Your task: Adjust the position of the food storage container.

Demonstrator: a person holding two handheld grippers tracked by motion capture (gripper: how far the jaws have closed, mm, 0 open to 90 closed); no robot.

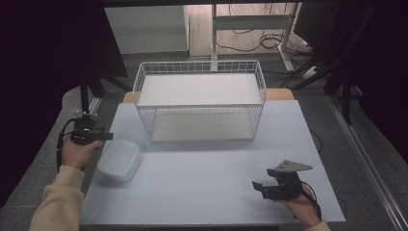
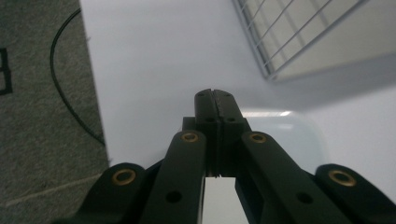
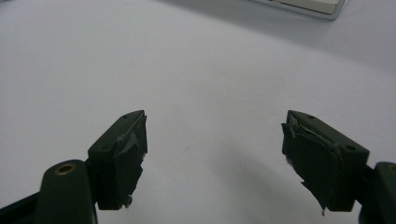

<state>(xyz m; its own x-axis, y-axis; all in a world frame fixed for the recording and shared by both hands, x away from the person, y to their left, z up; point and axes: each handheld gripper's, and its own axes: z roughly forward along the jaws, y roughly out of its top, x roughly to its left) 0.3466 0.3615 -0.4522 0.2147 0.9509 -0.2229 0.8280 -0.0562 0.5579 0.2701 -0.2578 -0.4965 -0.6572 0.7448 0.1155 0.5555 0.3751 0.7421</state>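
A white wire basket with two white shelves stands at the back of the pale table. A white rounded bowl rests at the table's left side. My left gripper hovers just above and left of the bowl, jaws pressed together with nothing between them; in the left gripper view its shut tips point over the bowl's rim toward the basket's corner. My right gripper sits low at the front right, jaws wide apart over bare tabletop, its fingertips worn.
The table's left edge drops to grey carpet with a black cable on it. Desk legs and more cables lie behind the basket. A metal floor rail runs along the right.
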